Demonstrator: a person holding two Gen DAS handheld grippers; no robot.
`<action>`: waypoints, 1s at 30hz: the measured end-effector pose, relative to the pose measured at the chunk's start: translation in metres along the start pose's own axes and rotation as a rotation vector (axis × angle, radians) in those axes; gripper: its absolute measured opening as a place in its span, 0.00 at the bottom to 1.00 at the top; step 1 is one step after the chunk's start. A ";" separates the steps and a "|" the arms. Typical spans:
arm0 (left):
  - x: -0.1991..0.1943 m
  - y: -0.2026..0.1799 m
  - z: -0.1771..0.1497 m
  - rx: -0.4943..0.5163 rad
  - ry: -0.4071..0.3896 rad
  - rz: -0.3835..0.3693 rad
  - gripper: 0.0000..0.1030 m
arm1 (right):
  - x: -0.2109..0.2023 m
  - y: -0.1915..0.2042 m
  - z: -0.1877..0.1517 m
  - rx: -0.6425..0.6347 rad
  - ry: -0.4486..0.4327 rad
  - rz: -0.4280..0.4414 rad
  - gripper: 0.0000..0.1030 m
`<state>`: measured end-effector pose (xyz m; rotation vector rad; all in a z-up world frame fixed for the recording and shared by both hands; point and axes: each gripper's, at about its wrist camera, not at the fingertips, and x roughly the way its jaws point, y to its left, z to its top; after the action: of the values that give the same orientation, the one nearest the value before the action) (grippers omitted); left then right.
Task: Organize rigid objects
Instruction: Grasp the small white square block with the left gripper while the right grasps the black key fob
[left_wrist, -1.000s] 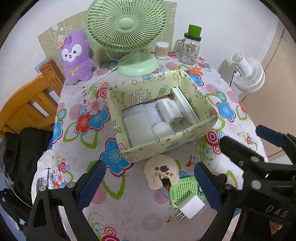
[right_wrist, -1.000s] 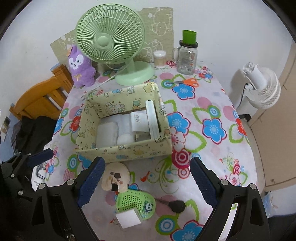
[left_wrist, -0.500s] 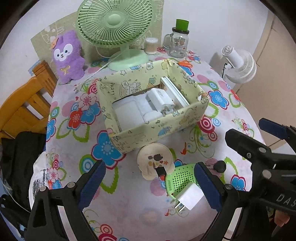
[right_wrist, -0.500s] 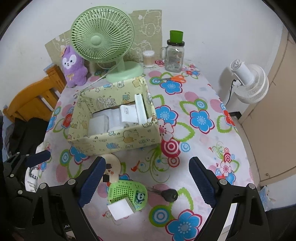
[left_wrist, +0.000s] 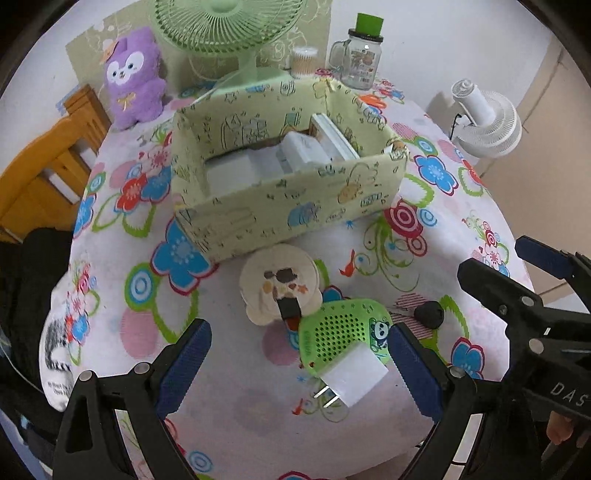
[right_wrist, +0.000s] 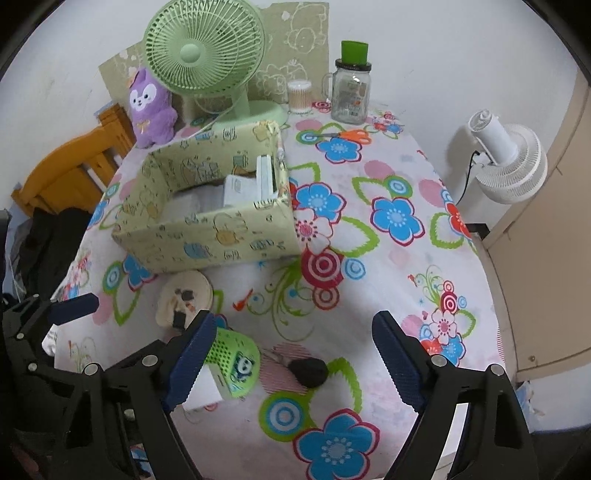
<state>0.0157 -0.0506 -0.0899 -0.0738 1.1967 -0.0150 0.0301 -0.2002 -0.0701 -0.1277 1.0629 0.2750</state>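
A yellow-green patterned box (left_wrist: 295, 214) (right_wrist: 207, 240) stands mid-table with white items inside. In front of it lie a round cream disc (left_wrist: 277, 277) (right_wrist: 184, 291), a green perforated device with a panda (left_wrist: 340, 332) (right_wrist: 236, 358), a white plug (left_wrist: 354, 380) (right_wrist: 201, 391) and a small black lump (left_wrist: 428, 314) (right_wrist: 308, 371). My left gripper (left_wrist: 299, 354) hangs open above the green device and plug, touching neither. My right gripper (right_wrist: 295, 350) is open above the black lump, its jaws closing, with the pads clear of the lump.
At the back stand a green fan (right_wrist: 203, 55), a purple plush (right_wrist: 151, 107), a swab pot (right_wrist: 299, 96) and a glass jar (right_wrist: 351, 92). Orange scissors (right_wrist: 351, 134) lie near the jar. A wooden chair (right_wrist: 74, 173) is left of the table; a white floor fan (right_wrist: 509, 162) is right.
Both grippers have sunk toward the small items at the table's near side, which now look larger. The right jaws have narrowed slightly. Nothing on the table has moved.
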 end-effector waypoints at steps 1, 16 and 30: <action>0.001 -0.001 -0.001 -0.005 0.003 0.002 0.95 | 0.002 -0.002 -0.002 -0.008 0.002 0.003 0.86; 0.027 -0.019 -0.028 -0.050 0.051 0.031 0.95 | 0.029 -0.013 -0.026 -0.094 0.053 0.037 0.82; 0.053 -0.029 -0.040 -0.066 0.086 0.048 0.95 | 0.052 -0.020 -0.040 -0.110 0.105 0.055 0.82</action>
<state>-0.0019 -0.0840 -0.1516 -0.1033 1.2844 0.0647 0.0261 -0.2204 -0.1359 -0.2131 1.1570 0.3801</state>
